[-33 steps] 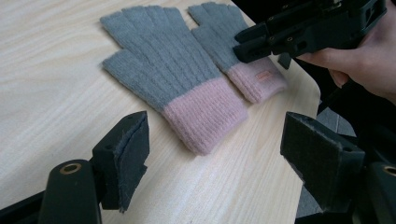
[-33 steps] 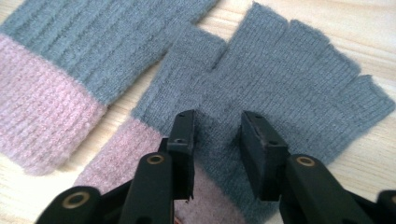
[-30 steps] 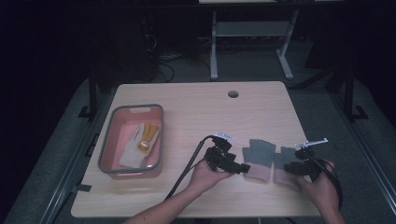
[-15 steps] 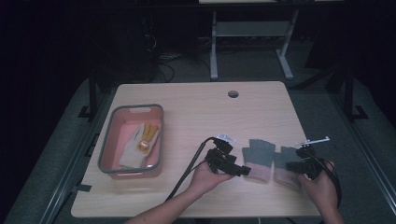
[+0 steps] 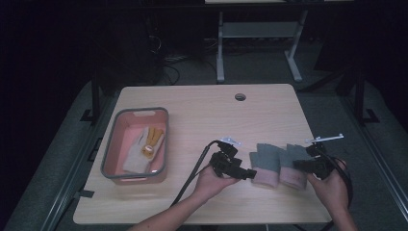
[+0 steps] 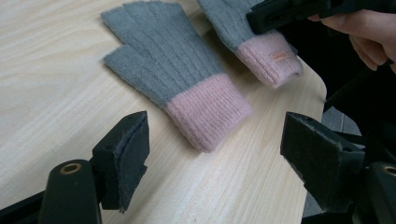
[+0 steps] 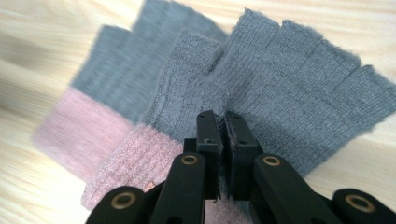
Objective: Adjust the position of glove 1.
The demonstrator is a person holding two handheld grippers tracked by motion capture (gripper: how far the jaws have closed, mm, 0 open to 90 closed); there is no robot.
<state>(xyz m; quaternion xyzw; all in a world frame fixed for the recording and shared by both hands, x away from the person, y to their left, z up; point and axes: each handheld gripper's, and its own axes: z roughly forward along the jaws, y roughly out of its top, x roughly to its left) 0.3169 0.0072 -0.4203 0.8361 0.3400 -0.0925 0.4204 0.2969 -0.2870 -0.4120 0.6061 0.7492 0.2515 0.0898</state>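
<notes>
Two grey fingerless gloves with pink cuffs lie side by side near the table's front right. My right gripper [image 5: 297, 165] is shut on the right glove [image 5: 294, 153]; in the right gripper view its jaws [image 7: 223, 116] pinch the grey knit [image 7: 289, 79] just above the pink cuff. The left glove [image 5: 266, 161] lies flat on the wood. My left gripper [image 5: 250, 173] stands open just short of that glove's cuff [image 6: 208, 109], touching nothing, with its pads [image 6: 123, 149] wide apart.
A pink bin with a grey rim [image 5: 109, 154] sits at the table's left and holds a pale glove and a yellow item. A round cable hole [image 5: 240, 96] is at the far edge. The table's front right corner [image 6: 317, 84] is close to the gloves.
My right gripper has closed on the right glove and risen slightly, lifting the knit with it. The left gripper has not moved.
</notes>
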